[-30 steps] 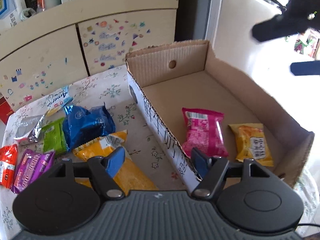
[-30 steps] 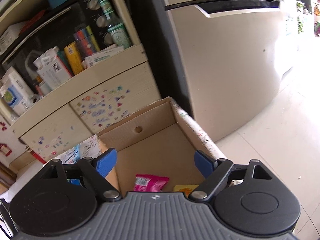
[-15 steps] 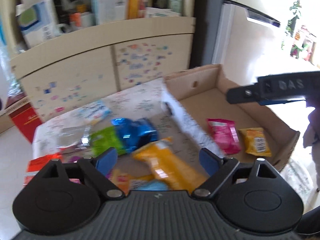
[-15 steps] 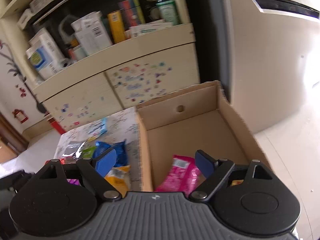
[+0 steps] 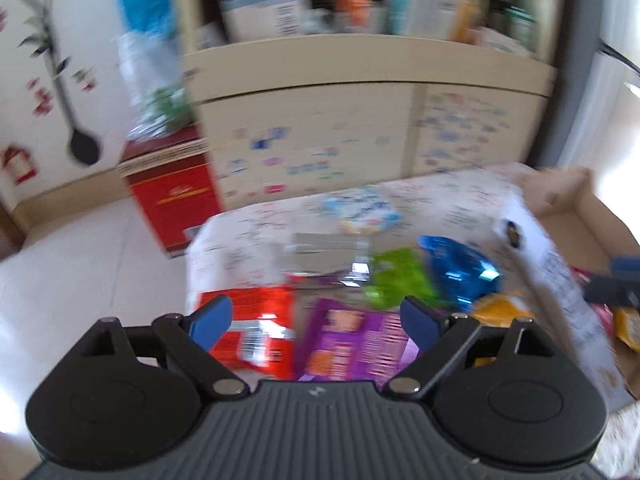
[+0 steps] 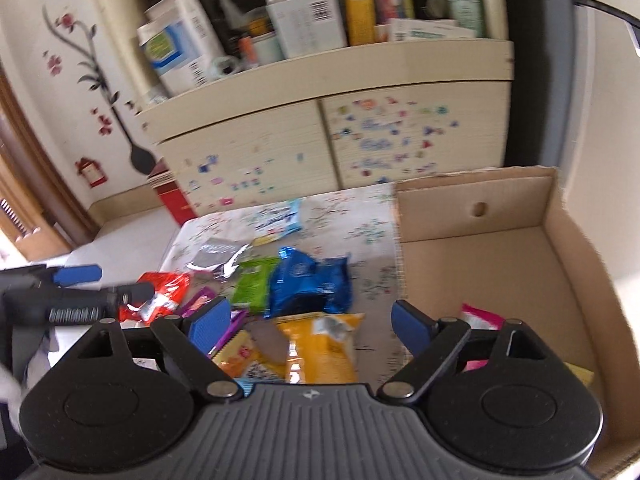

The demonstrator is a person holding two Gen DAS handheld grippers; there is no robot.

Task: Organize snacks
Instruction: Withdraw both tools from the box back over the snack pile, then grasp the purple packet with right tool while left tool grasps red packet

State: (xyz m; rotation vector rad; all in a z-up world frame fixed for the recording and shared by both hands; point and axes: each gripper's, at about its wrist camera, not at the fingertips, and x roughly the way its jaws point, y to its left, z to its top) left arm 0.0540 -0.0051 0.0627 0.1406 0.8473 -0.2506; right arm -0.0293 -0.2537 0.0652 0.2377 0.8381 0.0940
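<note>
Both views have swung away from the cardboard box toward the loose packets since a second ago, and the left gripper (image 5: 310, 322) has just been opening its jaws, which now stand wide with nothing between them; its blue pads hover above a red foil snack packet (image 5: 256, 328) and a purple printed snack packet (image 5: 356, 344) lying side by side on the floral tablecloth (image 5: 248, 236). The right gripper (image 6: 306, 326) is also spread wide and empty, its pads framing a yellow crinkled snack bag (image 6: 316, 344) whose long axis runs roughly along the gripper's own pointing line, away from the camera. Beyond that lie a blue foil bag (image 6: 308, 284), a green packet (image 6: 252, 284), a silver wrapper (image 6: 216, 258) and a pale blue-and-white packet (image 6: 280, 220). The open brown cardboard box (image 6: 552, 248) sits to the right of the pile, with a pink packet (image 6: 480, 316) already inside. Judging by position, the left gripper is nearer the red and purple packets, the right nearer the yellow bag and the box, so each pick looks like a short descent straight ahead.
</note>
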